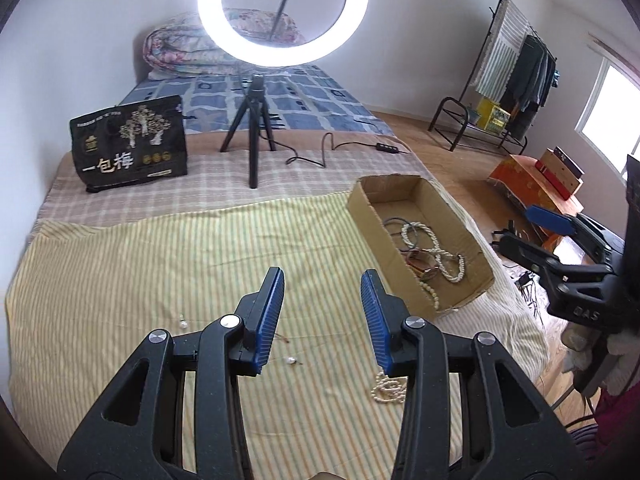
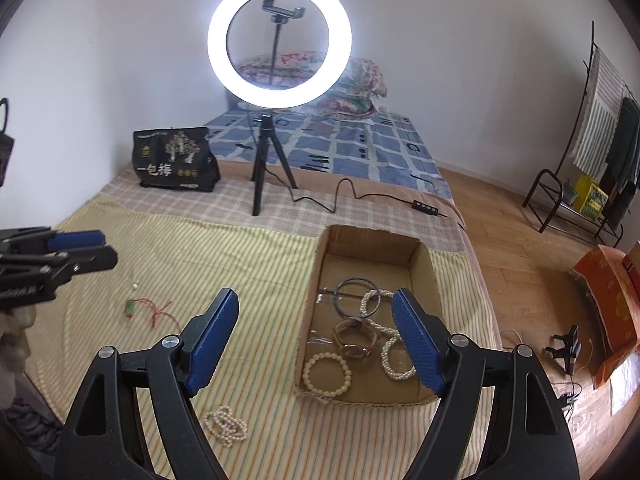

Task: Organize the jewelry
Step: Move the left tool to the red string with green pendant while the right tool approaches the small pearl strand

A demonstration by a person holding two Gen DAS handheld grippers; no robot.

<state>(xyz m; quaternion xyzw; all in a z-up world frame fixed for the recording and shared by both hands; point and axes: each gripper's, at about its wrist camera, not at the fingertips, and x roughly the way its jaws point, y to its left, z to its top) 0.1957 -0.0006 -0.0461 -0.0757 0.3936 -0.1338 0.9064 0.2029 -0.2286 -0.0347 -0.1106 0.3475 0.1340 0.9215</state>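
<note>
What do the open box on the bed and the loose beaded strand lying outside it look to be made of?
Box: brown corrugated cardboard, matte, with raw cut edges and a creased, torn front wall. Beaded strand: small round cream beads with a soft sheen, pearl-like; real or imitation cannot be told.

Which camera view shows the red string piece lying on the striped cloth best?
The right wrist view: the red string piece lies in the open on the striped cloth, its green part visible. In the left wrist view only a short red end shows beside the left gripper, whose finger hides the rest.
</note>
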